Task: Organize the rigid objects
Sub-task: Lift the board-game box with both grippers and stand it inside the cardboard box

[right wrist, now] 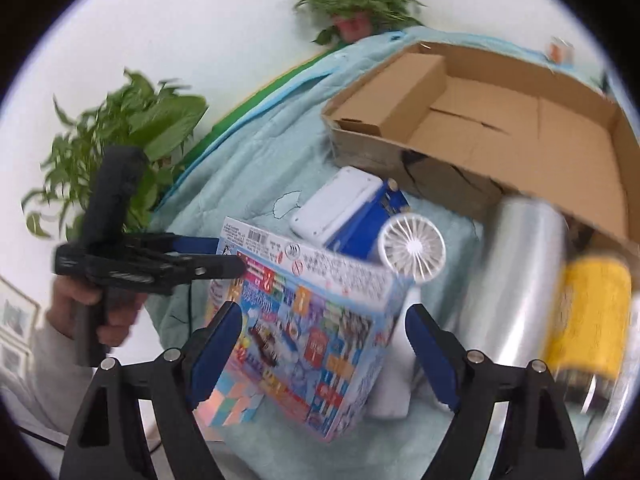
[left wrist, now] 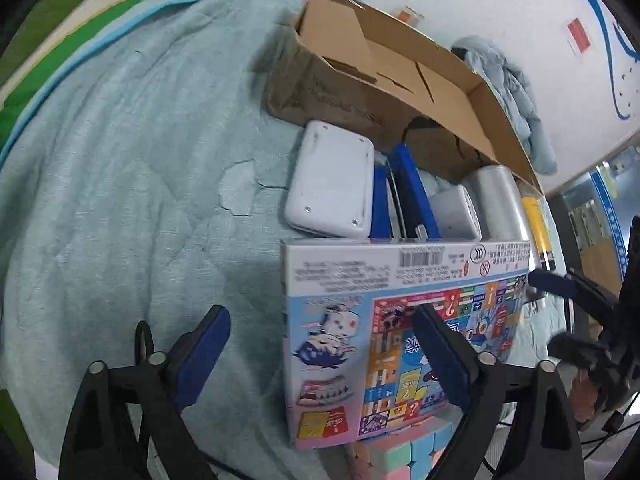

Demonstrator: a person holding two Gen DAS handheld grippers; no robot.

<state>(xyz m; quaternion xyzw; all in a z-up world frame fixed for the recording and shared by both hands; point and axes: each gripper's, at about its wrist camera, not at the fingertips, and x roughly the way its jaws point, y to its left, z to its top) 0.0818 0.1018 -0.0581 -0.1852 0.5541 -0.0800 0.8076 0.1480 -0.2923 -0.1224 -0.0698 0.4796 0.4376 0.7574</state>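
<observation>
A colourful board-game box [left wrist: 400, 344] [right wrist: 308, 332] lies tilted on the light blue blanket, resting on a pastel cube [left wrist: 404, 456] [right wrist: 232, 404]. My left gripper [left wrist: 320, 356] is open, its right finger over the box's face. My right gripper [right wrist: 324, 356] is open and straddles the box's near side; it also shows in the left wrist view [left wrist: 556, 280], at the box's right edge. Behind the box lie a white case [left wrist: 332, 180] [right wrist: 336, 208], a blue item [left wrist: 404, 196] [right wrist: 368, 220], a white hand fan [right wrist: 412, 246], a silver roll [left wrist: 500, 200] [right wrist: 516, 276] and a yellow cylinder [left wrist: 536, 224] [right wrist: 588, 316].
An open cardboard box [left wrist: 400, 76] [right wrist: 500, 120] stands behind the objects, its bottom bare. Potted plants [right wrist: 116, 148] stand by the white wall at the left and back. A crumpled blue cloth [left wrist: 512, 96] lies behind the cardboard box.
</observation>
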